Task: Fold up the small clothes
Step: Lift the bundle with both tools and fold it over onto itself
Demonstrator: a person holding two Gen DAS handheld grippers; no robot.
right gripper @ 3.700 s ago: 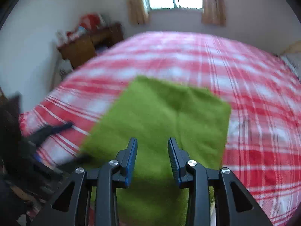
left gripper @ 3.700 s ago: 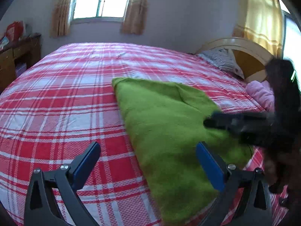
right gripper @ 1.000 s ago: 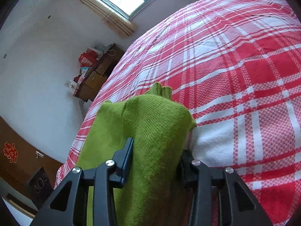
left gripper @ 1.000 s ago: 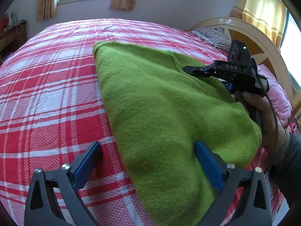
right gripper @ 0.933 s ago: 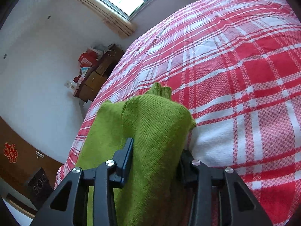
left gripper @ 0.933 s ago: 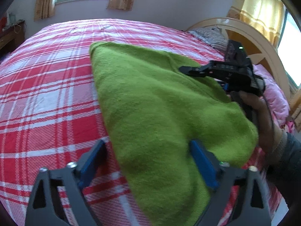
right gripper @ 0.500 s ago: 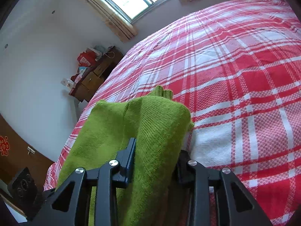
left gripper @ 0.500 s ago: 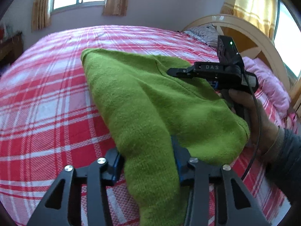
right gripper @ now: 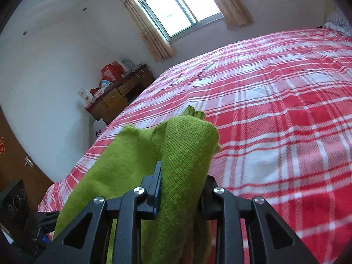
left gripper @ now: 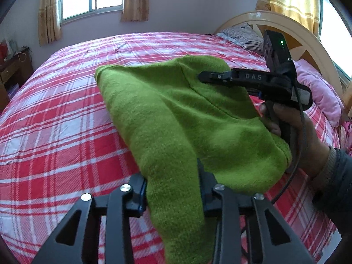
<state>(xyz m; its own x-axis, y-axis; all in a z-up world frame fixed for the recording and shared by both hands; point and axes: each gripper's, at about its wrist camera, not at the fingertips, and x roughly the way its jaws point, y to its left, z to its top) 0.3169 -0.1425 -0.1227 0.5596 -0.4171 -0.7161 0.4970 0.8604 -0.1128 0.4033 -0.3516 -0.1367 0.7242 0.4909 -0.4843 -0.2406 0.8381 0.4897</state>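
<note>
Green sweater (left gripper: 176, 114) between closing jaws

I see a bed (left gripper: 66, 114) under a red plaid cover. Its curved headboard (left gripper: 286, 28) backs a striped pillow (left gripper: 246, 36) and a pink pillow (left gripper: 319, 88). A curtained window (right gripper: 176, 4) and a cluttered wooden dresser (right gripper: 116, 96) occupy the far wall.
</note>
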